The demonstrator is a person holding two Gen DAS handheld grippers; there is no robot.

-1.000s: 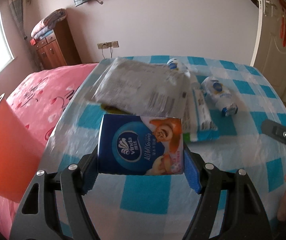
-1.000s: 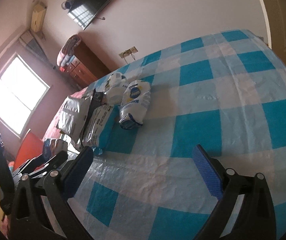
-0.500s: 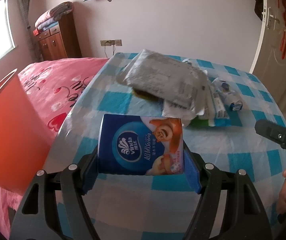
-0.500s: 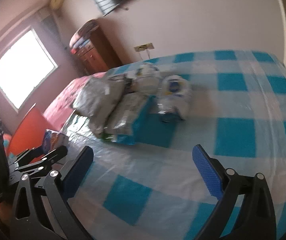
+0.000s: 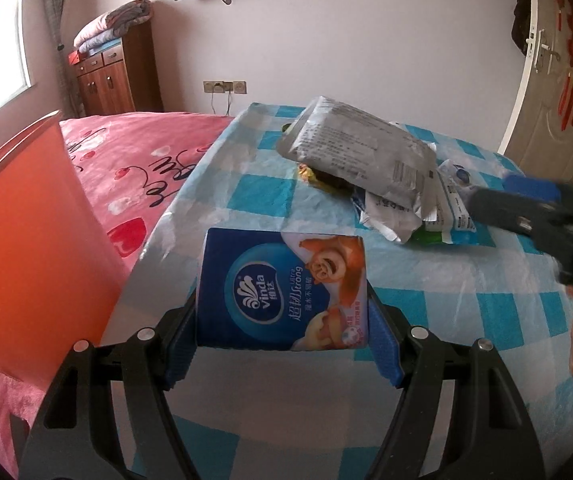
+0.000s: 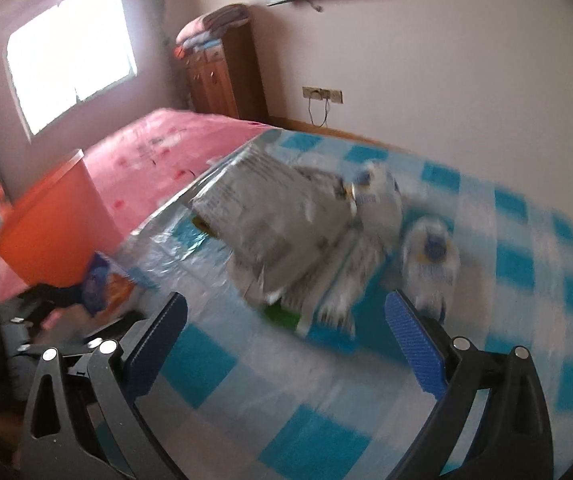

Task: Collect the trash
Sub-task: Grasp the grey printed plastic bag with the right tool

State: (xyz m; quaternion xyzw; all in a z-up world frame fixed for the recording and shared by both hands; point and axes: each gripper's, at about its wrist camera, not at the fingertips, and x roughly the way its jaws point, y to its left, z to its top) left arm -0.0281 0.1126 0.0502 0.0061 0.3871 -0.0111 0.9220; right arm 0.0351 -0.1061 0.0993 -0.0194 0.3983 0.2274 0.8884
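1. Far left: an orange plastic bin (image 5: 26, 248) is standing beside the pink bedspread (image 5: 142, 160), just off the table's left edge.
2. Left gripper (image 5: 282, 312) is clamping a blue Vinda tissue pack (image 5: 282, 288) between both blue pads, holding it in the air above the left edge of the blue-and-white checked tablecloth (image 5: 426, 300), near the bin.
3. Centre of the table: a crumpled grey foil bag (image 5: 366, 156) is lying on top of the trash pile, overlapping a white-and-green wrapper (image 5: 442, 220). Something yellow-green is peeking out underneath; can't identify it.
4. Right of the pile: a white plastic bottle with blue label (image 6: 430, 264) is lying on its side; view is motion-blurred.
5. Right gripper (image 6: 286, 340) is hanging wide open over the cloth, gripping nothing, pointing at the pile.
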